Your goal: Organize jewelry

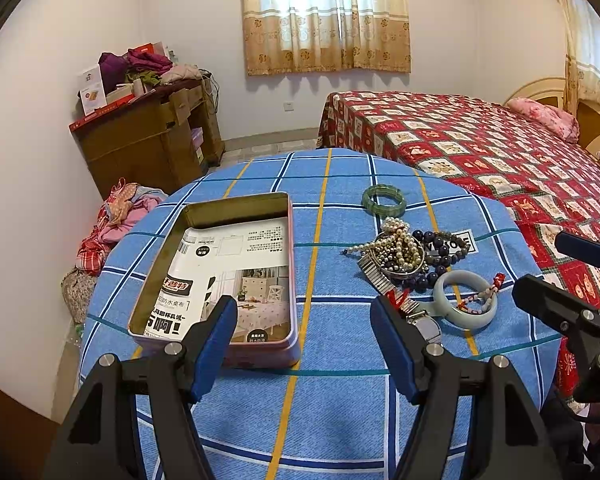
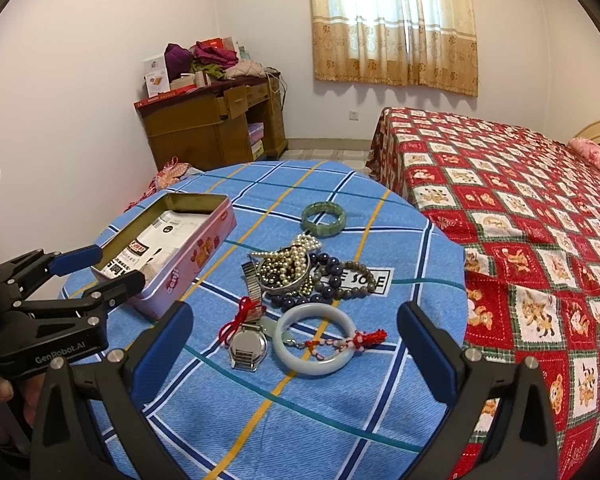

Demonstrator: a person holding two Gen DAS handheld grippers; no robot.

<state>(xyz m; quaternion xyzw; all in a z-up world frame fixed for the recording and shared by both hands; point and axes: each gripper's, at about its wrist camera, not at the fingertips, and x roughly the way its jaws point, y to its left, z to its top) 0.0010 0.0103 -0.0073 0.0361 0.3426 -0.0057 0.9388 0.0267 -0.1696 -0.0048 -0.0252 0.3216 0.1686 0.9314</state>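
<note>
A broad strip of bare tabletop (image 1: 320, 412) lies nearest the cameras and runs on between the open pink tin (image 1: 220, 280) on the left and the jewelry heap (image 2: 300, 276) on the right, wide enough for fingers to pass. To the right the way is crowded: a watch (image 2: 247, 346), a pale bangle (image 2: 315, 338) and tangled beads lie touching or just beside one another. The green bracelet (image 2: 324, 219) sits apart farther back with bare cloth around it, and a bed (image 2: 520, 220) stands close along the tabletop's right edge.
</note>
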